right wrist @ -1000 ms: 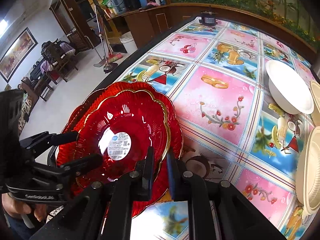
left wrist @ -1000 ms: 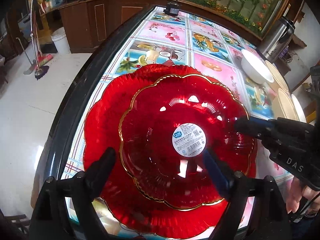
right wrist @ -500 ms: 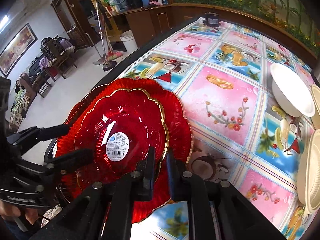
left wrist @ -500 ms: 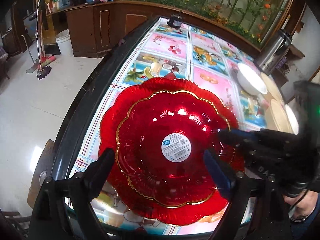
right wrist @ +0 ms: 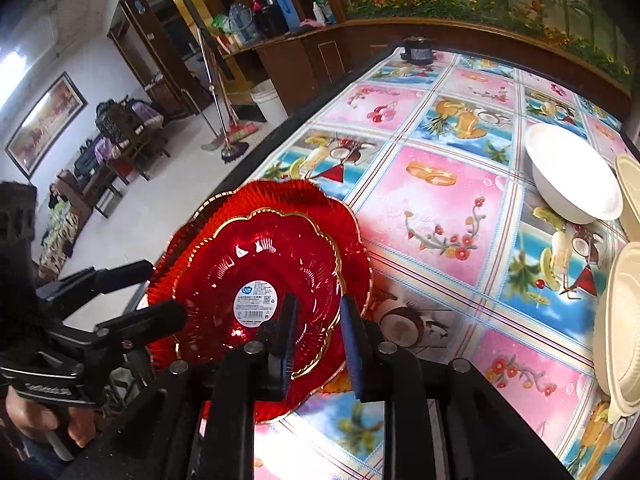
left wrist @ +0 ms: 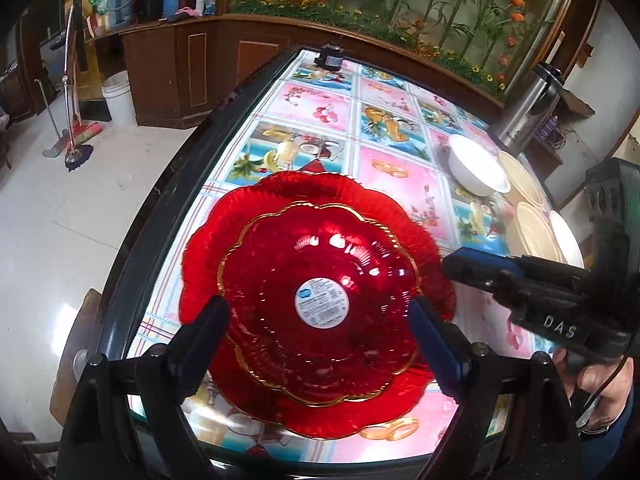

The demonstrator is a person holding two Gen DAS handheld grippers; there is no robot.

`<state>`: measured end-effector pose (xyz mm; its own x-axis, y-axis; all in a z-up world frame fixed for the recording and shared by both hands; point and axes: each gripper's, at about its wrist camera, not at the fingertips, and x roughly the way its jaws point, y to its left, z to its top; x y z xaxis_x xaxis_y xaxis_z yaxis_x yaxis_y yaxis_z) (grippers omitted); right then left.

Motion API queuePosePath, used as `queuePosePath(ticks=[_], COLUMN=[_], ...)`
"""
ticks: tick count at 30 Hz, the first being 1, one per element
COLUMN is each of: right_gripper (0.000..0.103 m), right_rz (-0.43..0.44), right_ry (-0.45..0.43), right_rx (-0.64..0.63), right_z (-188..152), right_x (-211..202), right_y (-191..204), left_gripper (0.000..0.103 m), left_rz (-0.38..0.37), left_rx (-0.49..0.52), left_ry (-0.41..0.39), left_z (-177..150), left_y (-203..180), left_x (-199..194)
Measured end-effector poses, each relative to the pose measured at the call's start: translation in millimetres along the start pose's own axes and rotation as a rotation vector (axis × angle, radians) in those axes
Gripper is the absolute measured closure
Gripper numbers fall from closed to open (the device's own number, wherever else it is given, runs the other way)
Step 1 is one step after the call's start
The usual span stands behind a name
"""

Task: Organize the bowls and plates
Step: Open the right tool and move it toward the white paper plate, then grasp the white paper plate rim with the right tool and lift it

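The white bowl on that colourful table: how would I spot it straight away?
Start at the long table covered in bright pink and blue fruit pictures, and skip the stacked red plates at its near edge. Along the far right side stands the white bowl, beside cream-coloured dishes. It alone is pure white, deep and smooth.

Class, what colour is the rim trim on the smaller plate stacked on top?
Gold, on a red plate; clearest in the left wrist view.

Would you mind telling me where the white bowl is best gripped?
By its rim. The white bowl sits upright and open beside the cream plates, so I would pinch the thin wall on its free side facing the red plates, one gripper finger inside, one outside.
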<state>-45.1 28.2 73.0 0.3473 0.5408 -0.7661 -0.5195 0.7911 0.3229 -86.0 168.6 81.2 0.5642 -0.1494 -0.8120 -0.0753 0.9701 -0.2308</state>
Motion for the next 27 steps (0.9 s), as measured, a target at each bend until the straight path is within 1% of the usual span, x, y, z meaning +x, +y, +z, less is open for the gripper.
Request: queuePosePath(ticks=[5,8,11,15,19,21,22,23,24,27], right_gripper=[0.079,0.079,0.079,0.079,0.079,0.079,0.079,0.079,0.079,0.079], right_rz=[0.029,0.024,0.000,-0.043,-0.067,-0.068,-0.062,-0.054,-0.039,-0.019], right_ry=[-0.037,-0.066,-0.100,-0.151,-0.175,-0.178,-0.177,-0.174,-0.169,-0.161], right_rx=[0.065,0.115,0.168,0.265,0.350,0.396,0.420,0.444,0.471,0.517], right_z=[-6,-10,-9,-7,0,5,6,8,11,17], right_x=[-21,-38,-58,-86,-103,-104,-104,-102,-99,-90], right_y=[-26,-52,-83,-131,-173,-194,-203,-213,-223,-241], left_gripper=[0.013,0.013,0.013,0.013,0.014,0.018,0.026,0.039,0.043,0.044], left_rz=[-0.012,-0.033,-0.071,-0.127,-0.150,-0.171,-0.171,-0.164,-0.160,-0.176], left_rx=[0.034,0.060,0.096,0.150,0.175,0.167,0.166,0.160,0.145,0.112], left_ry=[-0.009,-0.010,-0.002,0.011,0.021,0.035,0.046,0.053,0.073,0.118], left_z=[1,4,10,24,51,69,79,85,97,123], left_y=[-18,-35,-61,-101,-137,-153,-160,-163,-169,-179], left_x=[-3,-2,2,12,31,46,54,60,72,101])
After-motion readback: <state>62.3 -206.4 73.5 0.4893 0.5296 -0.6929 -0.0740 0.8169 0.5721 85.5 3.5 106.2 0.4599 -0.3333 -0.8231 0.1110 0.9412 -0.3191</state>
